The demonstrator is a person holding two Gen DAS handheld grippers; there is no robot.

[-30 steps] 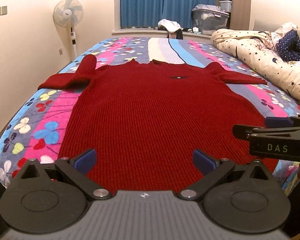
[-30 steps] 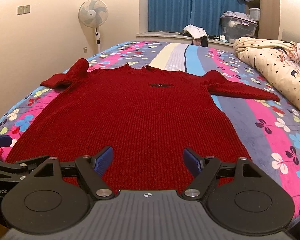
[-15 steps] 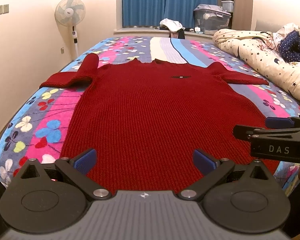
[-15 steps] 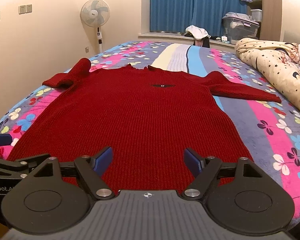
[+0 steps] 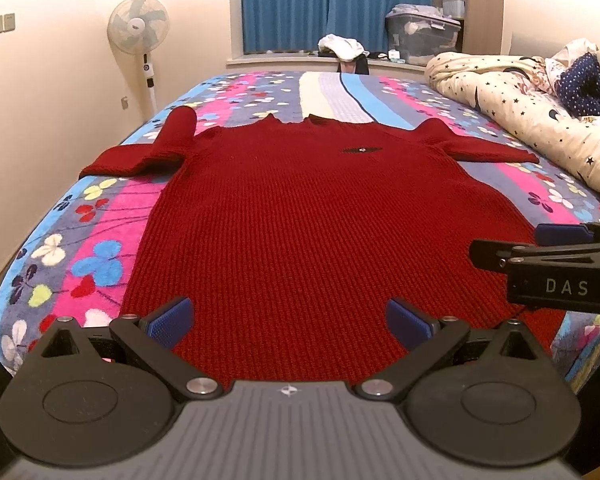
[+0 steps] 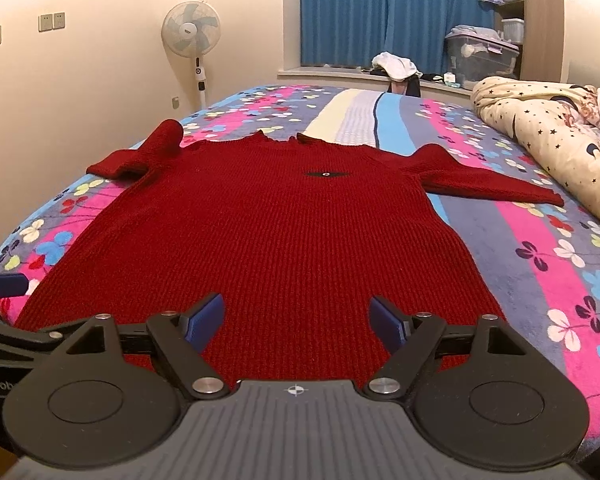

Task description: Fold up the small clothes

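Sweater (image 5: 320, 220) flat on bed (image 5: 80, 248)

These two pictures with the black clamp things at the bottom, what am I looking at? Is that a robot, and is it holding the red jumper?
No robot arm here: a person holds a two-finger clamp in each hand, and each clamp carries a wide-angle camera looking along its fingers. One picture is from the left gripper, the other from the right gripper; each also shows its neighbour at the edge. The blue pads are the fingertips. Both grippers stand open and hold nothing. They hover near the bottom hem of a red sweater, spread flat on a flowered bedspread, sleeves out to the sides, the left one bent back. A starry quilt lies bunched at the right, and a fan stands by the wall.
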